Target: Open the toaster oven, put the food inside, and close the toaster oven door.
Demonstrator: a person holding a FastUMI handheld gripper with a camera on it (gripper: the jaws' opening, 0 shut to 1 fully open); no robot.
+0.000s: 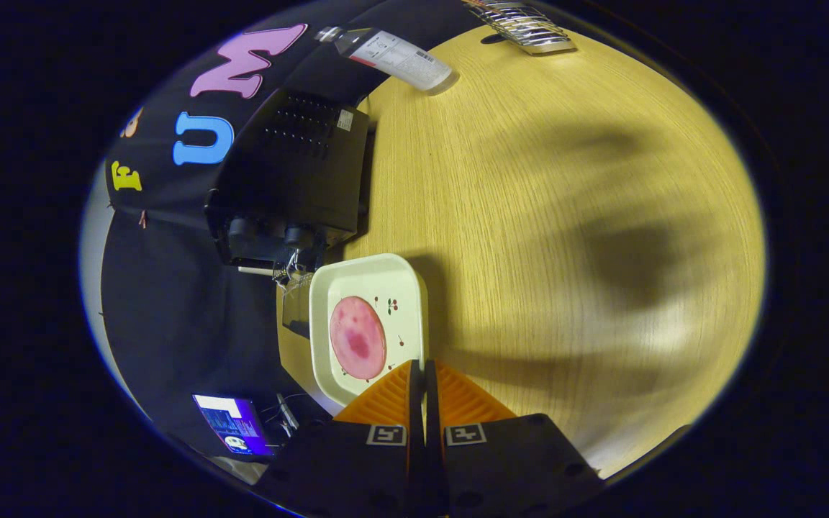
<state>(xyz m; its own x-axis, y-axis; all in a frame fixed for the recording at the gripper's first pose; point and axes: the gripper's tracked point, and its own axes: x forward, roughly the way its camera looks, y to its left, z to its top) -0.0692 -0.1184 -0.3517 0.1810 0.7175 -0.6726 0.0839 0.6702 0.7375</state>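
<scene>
My gripper (420,368) is shut on the rim of a white square plate (393,277), which it holds out ahead of the fingers above the wooden table (565,216). A round pink slice of food (358,337) lies flat on the plate. Beyond the plate stands the black toaster oven (292,173), its knobs (270,234) facing the plate. The oven's door (296,309) appears swung open, with its edge beside the plate's far side. The plate casts a shadow on the table beside it.
A plastic bottle (393,54) lies on the table behind the oven, and a metal wire rack (522,25) sits further along the table's edge. A lit screen (234,424) stands off the table, near the fingers.
</scene>
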